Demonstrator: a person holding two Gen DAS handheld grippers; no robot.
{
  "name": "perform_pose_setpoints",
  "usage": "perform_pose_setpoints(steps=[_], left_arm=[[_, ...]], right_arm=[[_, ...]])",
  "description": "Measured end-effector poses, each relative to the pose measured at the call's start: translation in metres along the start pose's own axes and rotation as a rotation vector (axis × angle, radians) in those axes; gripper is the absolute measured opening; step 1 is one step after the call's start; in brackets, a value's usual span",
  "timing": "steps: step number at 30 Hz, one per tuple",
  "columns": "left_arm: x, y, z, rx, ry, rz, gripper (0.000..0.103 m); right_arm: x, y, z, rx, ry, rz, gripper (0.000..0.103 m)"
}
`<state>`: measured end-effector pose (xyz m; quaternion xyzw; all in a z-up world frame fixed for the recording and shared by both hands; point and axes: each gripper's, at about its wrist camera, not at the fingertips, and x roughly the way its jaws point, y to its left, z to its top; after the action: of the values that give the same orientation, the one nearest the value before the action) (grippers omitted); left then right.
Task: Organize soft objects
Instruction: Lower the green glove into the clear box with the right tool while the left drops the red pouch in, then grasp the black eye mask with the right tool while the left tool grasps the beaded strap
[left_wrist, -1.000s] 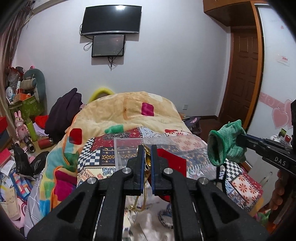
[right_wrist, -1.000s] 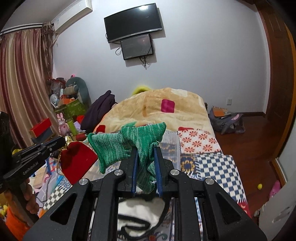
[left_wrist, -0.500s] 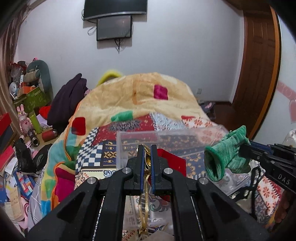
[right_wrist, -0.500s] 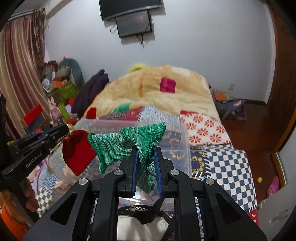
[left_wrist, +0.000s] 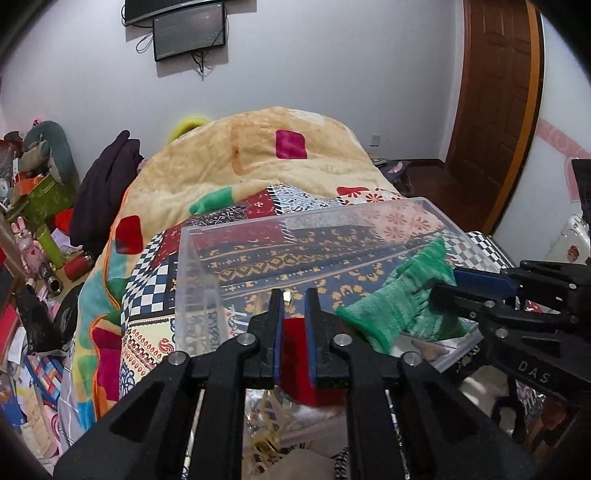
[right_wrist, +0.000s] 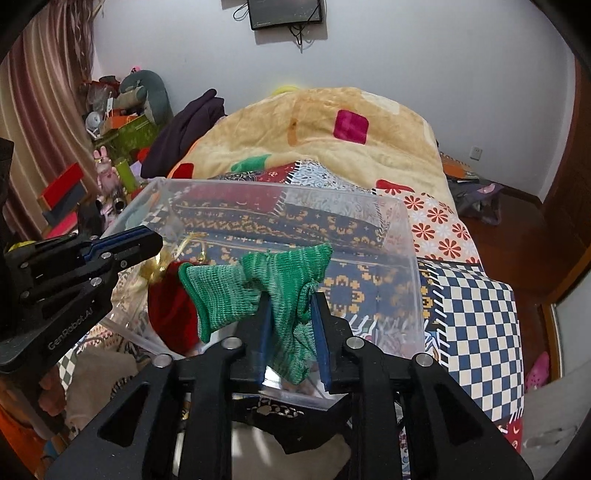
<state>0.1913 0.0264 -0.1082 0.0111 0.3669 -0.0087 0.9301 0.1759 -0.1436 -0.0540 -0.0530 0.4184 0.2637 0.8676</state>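
Note:
A clear plastic bin (left_wrist: 306, 225) (right_wrist: 410, 258) stands on the patterned bed. My left gripper (left_wrist: 294, 299) is over the bin's near side, its jaws slightly parted around a red pouch (left_wrist: 295, 354) with gold cord; it also shows in the right wrist view (right_wrist: 147, 243), with the red pouch (right_wrist: 170, 314) hanging below it. My right gripper (right_wrist: 289, 306) holds a green knit glove (right_wrist: 258, 288) over the bin, its jaws wider than before. The glove (left_wrist: 402, 306) shows at right in the left wrist view.
A beige blanket (left_wrist: 280, 155) with coloured patches lies piled at the bed's far end. Cluttered boxes, toys and bottles (left_wrist: 37, 229) sit on the floor at left. A wooden door (left_wrist: 491, 103) stands at right. White and black cloth (right_wrist: 280, 435) lies just under the grippers.
Both grippers have moved forward and down over the bin. Both pairs of jaws have widened a little around the red pouch and the green glove.

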Motion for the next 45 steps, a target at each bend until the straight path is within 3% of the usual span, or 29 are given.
perform_pose_setpoints(steps=[7,9,14,18,23,31,36,41,42,45], left_arm=[[-0.025,0.001,-0.001,-0.001,-0.037,-0.017,0.027],[-0.036,0.002,-0.001,-0.004,-0.058,-0.021,0.035],[-0.070,0.002,-0.008,0.005,-0.122,-0.016,0.052],[-0.091,0.002,-0.020,0.006,-0.149,-0.014,0.063],[-0.106,0.002,-0.043,-0.004,-0.146,-0.021,0.067],[-0.100,-0.007,-0.078,-0.029,-0.079,-0.071,0.067],[-0.091,-0.017,-0.089,-0.024,-0.040,-0.101,0.048],[-0.080,-0.027,-0.095,-0.011,-0.009,-0.114,0.036],[-0.077,-0.027,-0.095,-0.009,-0.001,-0.110,0.035],[-0.066,-0.026,-0.100,-0.008,0.020,-0.084,0.033]], right_arm=[[-0.021,-0.002,0.003,-0.006,-0.051,-0.010,0.037],[-0.032,-0.002,0.003,0.000,-0.080,-0.008,0.042],[-0.064,-0.001,-0.002,0.006,-0.163,-0.001,0.064],[-0.083,0.002,-0.011,-0.003,-0.201,0.005,0.069],[-0.093,0.008,-0.032,-0.014,-0.198,0.020,0.070],[-0.081,0.016,-0.075,-0.028,-0.109,0.044,0.070],[-0.068,0.025,-0.091,-0.047,-0.057,0.077,0.070],[-0.057,0.028,-0.100,-0.065,-0.017,0.093,0.069],[-0.055,0.029,-0.102,-0.070,-0.011,0.090,0.068],[-0.050,0.031,-0.107,-0.084,0.005,0.084,0.052]])
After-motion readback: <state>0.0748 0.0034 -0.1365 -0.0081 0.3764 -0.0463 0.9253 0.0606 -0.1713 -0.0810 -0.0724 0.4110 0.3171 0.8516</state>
